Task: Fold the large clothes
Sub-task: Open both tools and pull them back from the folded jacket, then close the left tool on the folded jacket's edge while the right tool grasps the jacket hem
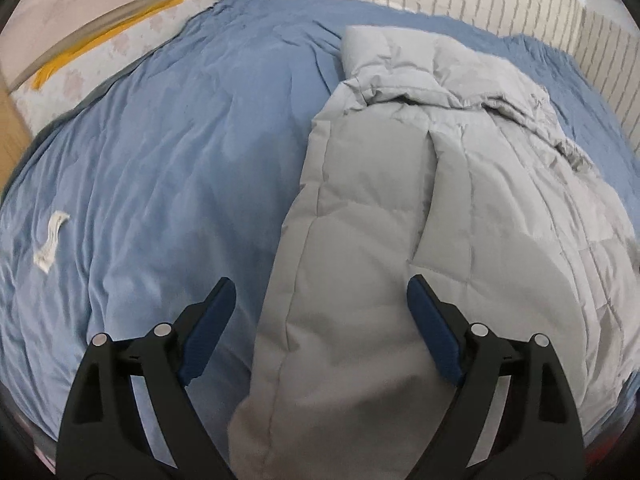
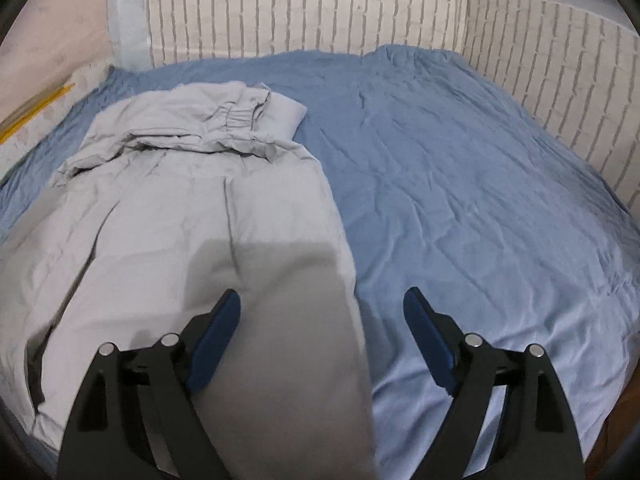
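A large grey quilted coat (image 1: 420, 208) lies lengthwise on a blue bedsheet (image 1: 180, 140), its sides folded in and its collar end bunched at the far end. My left gripper (image 1: 320, 292) is open and hovers above the coat's near left edge. In the right wrist view the same coat (image 2: 192, 200) fills the left half on the sheet (image 2: 480, 168). My right gripper (image 2: 322, 304) is open above the coat's near right edge. Neither gripper holds anything.
A white label (image 1: 50, 246) lies on the sheet at the left. A cream slatted headboard (image 2: 320, 12) runs along the far and right sides of the bed. A floor with a yellow strip (image 1: 100, 40) is beyond the bed's left edge.
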Tool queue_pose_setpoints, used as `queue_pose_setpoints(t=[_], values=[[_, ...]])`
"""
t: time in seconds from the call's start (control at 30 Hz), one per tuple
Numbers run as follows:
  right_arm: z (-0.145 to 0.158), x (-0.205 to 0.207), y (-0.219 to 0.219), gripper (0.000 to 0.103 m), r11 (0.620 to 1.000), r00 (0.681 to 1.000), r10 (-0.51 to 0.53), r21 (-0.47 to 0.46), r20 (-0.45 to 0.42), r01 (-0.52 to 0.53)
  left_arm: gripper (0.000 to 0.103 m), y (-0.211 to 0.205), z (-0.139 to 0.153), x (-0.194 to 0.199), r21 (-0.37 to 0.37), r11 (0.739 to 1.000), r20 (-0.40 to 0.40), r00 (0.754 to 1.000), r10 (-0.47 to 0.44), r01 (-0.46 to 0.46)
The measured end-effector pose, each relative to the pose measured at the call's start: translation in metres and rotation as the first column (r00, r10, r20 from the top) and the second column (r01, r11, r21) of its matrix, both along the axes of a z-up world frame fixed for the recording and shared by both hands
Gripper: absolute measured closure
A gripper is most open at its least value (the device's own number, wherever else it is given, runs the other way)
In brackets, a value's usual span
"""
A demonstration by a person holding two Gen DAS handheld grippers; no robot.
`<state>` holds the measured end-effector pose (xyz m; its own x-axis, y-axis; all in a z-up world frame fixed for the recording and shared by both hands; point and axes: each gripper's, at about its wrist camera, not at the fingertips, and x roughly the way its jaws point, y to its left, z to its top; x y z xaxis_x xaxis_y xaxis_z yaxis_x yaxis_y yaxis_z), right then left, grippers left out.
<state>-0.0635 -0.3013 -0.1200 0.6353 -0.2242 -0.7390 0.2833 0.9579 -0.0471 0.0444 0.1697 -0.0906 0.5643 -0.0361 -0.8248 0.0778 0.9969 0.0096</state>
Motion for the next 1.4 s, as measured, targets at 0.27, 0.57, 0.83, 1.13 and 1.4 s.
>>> queue_pose_setpoints(t=[0.27, 0.57, 0.83, 1.13, 1.4], values=[[-0.012, -0.040, 0.008, 0.013, 1.000, 0.981, 0.001, -0.009, 0.193, 0.001, 0.016, 0.004, 0.000, -0.033, 0.032, 0.999, 0.114, 0.993, 0.016, -0.020], [-0.011, -0.078, 0.017, 0.010, 0.999, 0.958, -0.022, -0.031, 0.285, 0.032, 0.012, 0.025, -0.006, -0.071, -0.027, 0.998, 0.130, 0.990, 0.060, -0.057], [-0.012, -0.090, 0.020, 0.007, 0.994, 0.969, 0.016, -0.113, 0.248, 0.013, 0.010, 0.028, -0.015, -0.095, 0.024, 0.998, 0.100, 0.994, 0.048, -0.051], [-0.015, -0.092, 0.017, 0.005, 0.993, 0.970, 0.004, -0.116, 0.243, 0.025, 0.004, 0.030, -0.034, -0.092, -0.006, 0.999, 0.050, 0.998, 0.037, -0.036], [-0.016, -0.093, 0.018, 0.005, 0.992, 0.971, 0.004, -0.125, 0.240, 0.027, 0.041, 0.031, -0.024, -0.103, -0.081, 0.997, 0.012, 1.000, -0.013, 0.014]])
